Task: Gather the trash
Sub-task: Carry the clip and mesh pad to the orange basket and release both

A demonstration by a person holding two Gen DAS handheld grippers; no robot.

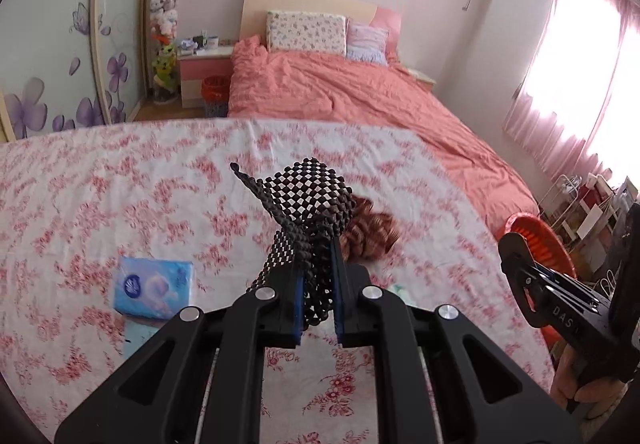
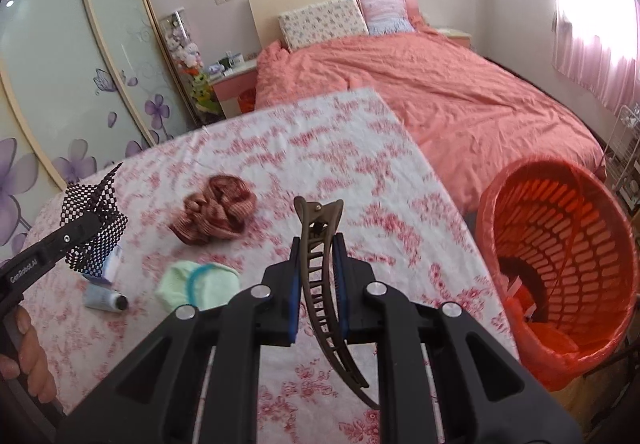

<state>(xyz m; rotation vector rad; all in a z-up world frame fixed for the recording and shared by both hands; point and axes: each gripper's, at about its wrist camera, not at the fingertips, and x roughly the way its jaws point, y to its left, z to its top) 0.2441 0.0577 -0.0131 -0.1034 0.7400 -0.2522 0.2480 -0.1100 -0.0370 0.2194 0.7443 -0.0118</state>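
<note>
We held the left tongs (image 1: 316, 276) clenched on a black mesh mat (image 1: 310, 199), a bunched piece of open-weave non-slip netting that stood up out of the blue pads and hung clear of the worktop (image 1: 100, 183). Our right tongs (image 2: 316, 264) were clenched on a brown hair claw clip (image 2: 320, 244), its hinge end pointing away from us and its long toothed arm curving back between the pads toward the camera.

We took the red waste basket (image 2: 560, 244) as our landmark: it stood off the worktop's right edge, tilted so that its lined mouth faced us, with a few scraps at the bottom. The clip in the right tongs hung to the left of the basket, over the flowered cloth, with bare cloth and then the worktop's right edge between them. Farther left of the basket a rust-coloured scrunchie (image 2: 216, 207) lay on the cloth, and nearer to us than that a pale green cloth pad (image 2: 196, 284) and a small tube with a dark cap (image 2: 106, 300). The mesh mat was farthest left from the basket, above a blue tissue pack (image 1: 154, 286).

Beyond the basket the bed (image 2: 460, 103) with its coral cover ran along the worktop's far right corner. The worktop's far edge was free, with a strip of floor before the wardrobe doors (image 2: 60, 63).
</note>
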